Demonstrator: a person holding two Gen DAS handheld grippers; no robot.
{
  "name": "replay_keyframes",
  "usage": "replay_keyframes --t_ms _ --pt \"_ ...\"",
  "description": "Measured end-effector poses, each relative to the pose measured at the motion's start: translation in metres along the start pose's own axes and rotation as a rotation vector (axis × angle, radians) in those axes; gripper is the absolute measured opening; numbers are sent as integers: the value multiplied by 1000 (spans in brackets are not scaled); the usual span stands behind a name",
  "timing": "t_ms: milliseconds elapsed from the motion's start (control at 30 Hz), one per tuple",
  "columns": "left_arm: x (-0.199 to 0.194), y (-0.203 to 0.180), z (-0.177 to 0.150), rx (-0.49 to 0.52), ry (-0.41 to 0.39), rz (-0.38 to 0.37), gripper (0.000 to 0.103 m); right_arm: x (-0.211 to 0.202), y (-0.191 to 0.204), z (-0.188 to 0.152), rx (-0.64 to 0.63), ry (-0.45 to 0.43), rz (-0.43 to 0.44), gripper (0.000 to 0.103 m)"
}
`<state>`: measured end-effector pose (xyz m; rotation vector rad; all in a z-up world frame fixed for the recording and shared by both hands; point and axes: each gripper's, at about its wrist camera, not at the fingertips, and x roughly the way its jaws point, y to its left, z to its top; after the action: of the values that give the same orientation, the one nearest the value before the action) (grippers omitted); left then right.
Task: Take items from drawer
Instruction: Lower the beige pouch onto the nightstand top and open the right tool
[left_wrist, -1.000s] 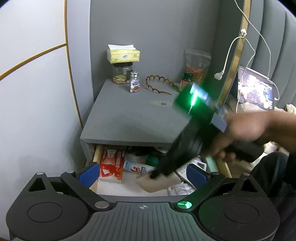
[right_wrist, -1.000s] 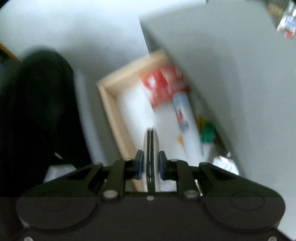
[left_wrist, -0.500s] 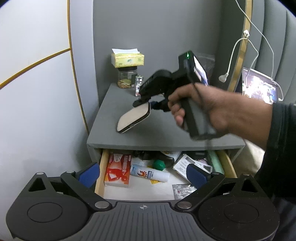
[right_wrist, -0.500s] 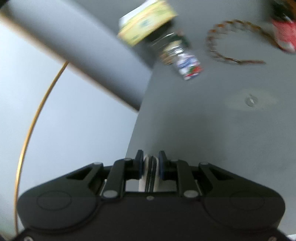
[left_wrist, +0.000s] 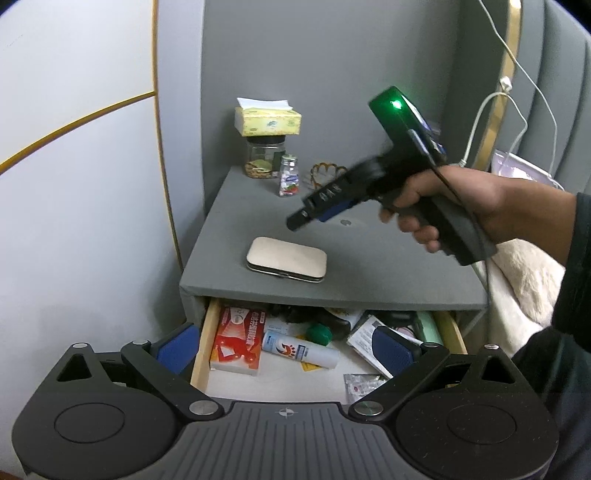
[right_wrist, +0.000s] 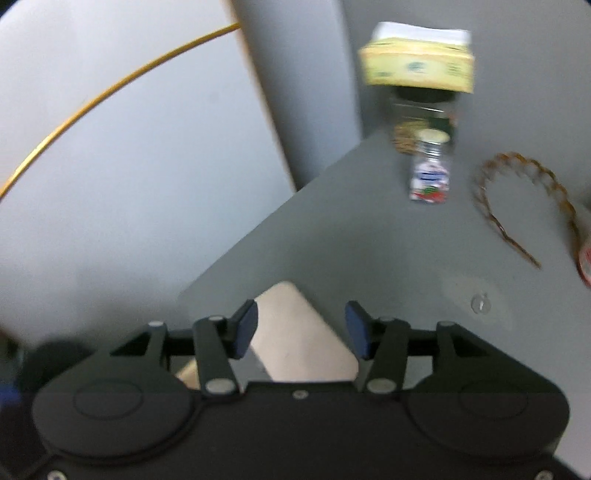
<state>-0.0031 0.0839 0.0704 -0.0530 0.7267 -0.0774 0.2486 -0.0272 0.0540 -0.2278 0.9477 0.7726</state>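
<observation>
A flat beige case (left_wrist: 286, 257) with rounded corners and a dark seam round its edge was laid flat on the grey nightstand top (left_wrist: 388, 273), near its front edge and towards its left side — touched by nothing. Below that top the drawer (left_wrist: 202, 345) was pulled open, its pale wooden side seen at the left. Inside it a red-and-white box (left_wrist: 237, 338) was placed against the left wall; just right of the box a white tube (left_wrist: 300, 349) was laid on its side, with a green cap (left_wrist: 319, 333) behind the tube — and a blister pack (left_wrist: 359, 384) near the drawer's front.
</observation>
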Motion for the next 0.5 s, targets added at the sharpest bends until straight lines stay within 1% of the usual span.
replay_keyframes --t_ms 33,133,167,233,267,367,433,500 --pt "0 1 0 -5 1 2 98 -5 4 -1 -22 10 -5 63" --pt "1 4 1 -19 4 7 98 15 20 -3 -146 92 -18 63" --pt "2 4 0 -19 5 8 98 12 25 -4 -160 100 -20 63" --pt "3 4 0 -18 6 13 98 31 34 -4 -219 138 -25 63" --pt "2 5 1 -18 4 13 98 38 35 -4 -225 156 -32 67" --pt "1 6 1 -16 -1 15 98 40 38 -5 -203 171 -50 69" --pt "1 7 1 -19 -4 20 98 41 35 -1 -148 178 -49 65" --pt "1 9 1 -25 -6 22 98 42 31 2 -50 170 -74 63"
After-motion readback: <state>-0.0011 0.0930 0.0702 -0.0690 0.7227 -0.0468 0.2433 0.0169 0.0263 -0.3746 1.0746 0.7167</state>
